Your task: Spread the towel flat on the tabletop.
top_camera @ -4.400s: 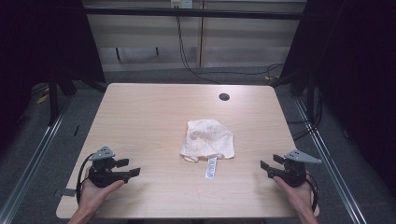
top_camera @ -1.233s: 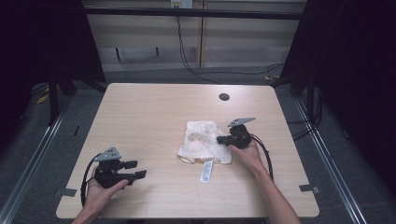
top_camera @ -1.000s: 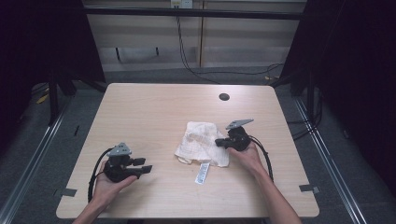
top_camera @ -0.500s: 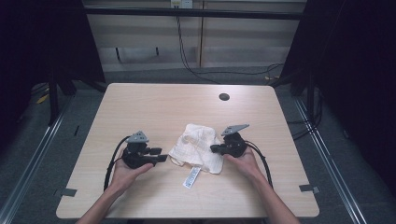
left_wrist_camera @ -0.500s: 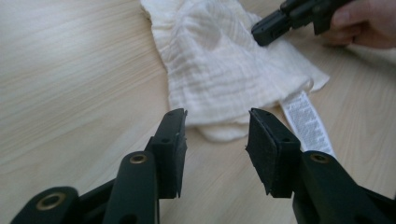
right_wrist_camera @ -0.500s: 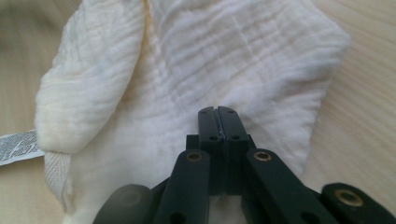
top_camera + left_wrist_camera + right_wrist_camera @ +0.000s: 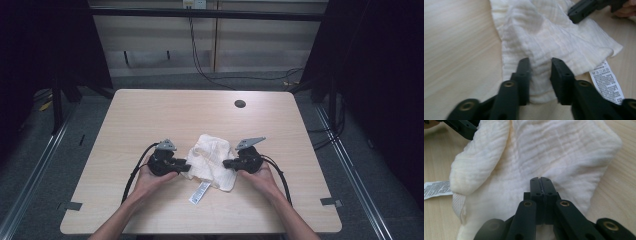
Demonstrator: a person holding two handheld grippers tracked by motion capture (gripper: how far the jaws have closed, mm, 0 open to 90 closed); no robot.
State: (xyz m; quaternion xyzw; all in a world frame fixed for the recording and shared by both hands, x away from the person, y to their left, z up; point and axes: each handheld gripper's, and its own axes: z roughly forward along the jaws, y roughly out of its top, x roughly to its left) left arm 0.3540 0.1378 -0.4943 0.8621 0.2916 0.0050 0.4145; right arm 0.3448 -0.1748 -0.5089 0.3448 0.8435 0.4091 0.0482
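A crumpled white cloth (image 7: 210,157) lies on the wooden table (image 7: 165,115), with its printed label (image 7: 200,192) sticking out at the front. My left gripper (image 7: 187,168) is at the cloth's left edge. Its jaws have just been closing and still stand apart, with a fold of the cloth (image 7: 549,37) between them in the left gripper view (image 7: 540,65). My right gripper (image 7: 225,163) is on the cloth's right side. In the right gripper view (image 7: 540,181) its jaws are pressed together on the cloth (image 7: 564,150).
A dark round hole (image 7: 240,104) sits in the table near its far edge. Bare tabletop lies all around the cloth. Cables trail from both grippers toward the person. Dark frame posts and a grey floor surround the table.
My left hand has come in from the left to the cloth's edge, and its jaws have narrowed. The right gripper has drawn the cloth slightly leftward and bunched it.
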